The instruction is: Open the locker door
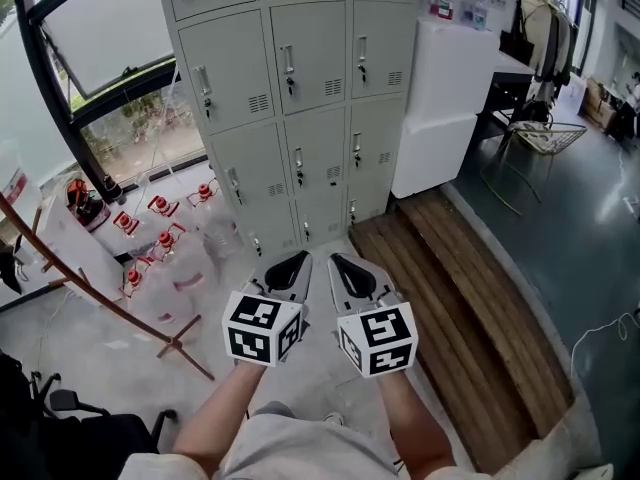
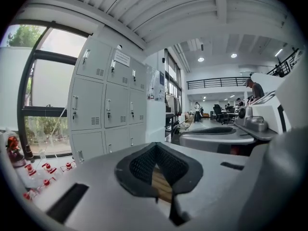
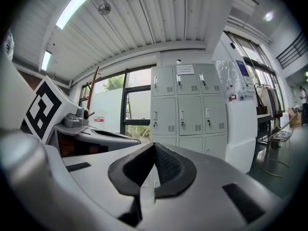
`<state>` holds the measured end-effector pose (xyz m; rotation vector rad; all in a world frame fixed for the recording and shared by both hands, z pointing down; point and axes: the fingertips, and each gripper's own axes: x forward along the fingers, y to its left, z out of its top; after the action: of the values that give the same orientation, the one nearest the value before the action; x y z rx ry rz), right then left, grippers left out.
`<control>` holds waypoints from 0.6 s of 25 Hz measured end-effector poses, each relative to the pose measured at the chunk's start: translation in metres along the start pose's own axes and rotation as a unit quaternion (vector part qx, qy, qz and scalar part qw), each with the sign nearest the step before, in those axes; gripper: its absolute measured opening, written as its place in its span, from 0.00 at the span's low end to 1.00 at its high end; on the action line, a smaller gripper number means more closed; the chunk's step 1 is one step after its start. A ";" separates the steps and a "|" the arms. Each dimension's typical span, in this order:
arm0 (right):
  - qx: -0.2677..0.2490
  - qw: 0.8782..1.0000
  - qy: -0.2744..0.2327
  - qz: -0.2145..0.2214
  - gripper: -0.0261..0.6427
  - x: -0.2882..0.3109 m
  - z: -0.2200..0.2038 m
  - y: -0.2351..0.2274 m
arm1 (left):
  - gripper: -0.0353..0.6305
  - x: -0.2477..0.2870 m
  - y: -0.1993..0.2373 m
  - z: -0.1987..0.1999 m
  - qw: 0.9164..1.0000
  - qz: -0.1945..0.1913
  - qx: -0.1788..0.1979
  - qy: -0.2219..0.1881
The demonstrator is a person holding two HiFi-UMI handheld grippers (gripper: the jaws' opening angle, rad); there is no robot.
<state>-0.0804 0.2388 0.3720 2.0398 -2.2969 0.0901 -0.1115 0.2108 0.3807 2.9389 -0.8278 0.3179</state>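
A bank of grey lockers [image 1: 300, 98] stands against the wall ahead. Every door in view is closed, each with a small handle and vent. It also shows in the left gripper view [image 2: 106, 105] and the right gripper view [image 3: 183, 109]. My left gripper [image 1: 292, 266] and right gripper [image 1: 347, 271] are held side by side, low and well short of the lockers, pointing at the bottom row. Both are shut with nothing between the pads, as the left gripper [image 2: 156, 146] and right gripper [image 3: 154, 146] also show in their own views.
A tall white cabinet [image 1: 450, 98] stands right of the lockers. A strip of wooden planks [image 1: 450, 298] runs along the floor on the right. Small red-topped items [image 1: 160, 238] and a slanted wooden stand [image 1: 100, 288] sit at the left by the window. A wire chair [image 1: 545, 138] is at the far right.
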 end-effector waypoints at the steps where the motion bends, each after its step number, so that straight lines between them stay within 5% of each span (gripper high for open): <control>1: 0.000 1.000 0.000 0.001 0.04 0.001 0.000 -0.003 | 0.06 0.004 0.000 0.001 1.000 0.000 0.001 0.000; 15: -0.006 1.000 0.017 0.006 0.04 0.080 -0.009 -0.049 | 0.06 0.080 0.056 0.012 1.000 0.005 -0.009 -0.006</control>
<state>-0.0406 0.1547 0.3882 2.0035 -2.2847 0.1103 -0.0720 0.1210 0.3875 2.9231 -0.8436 0.2929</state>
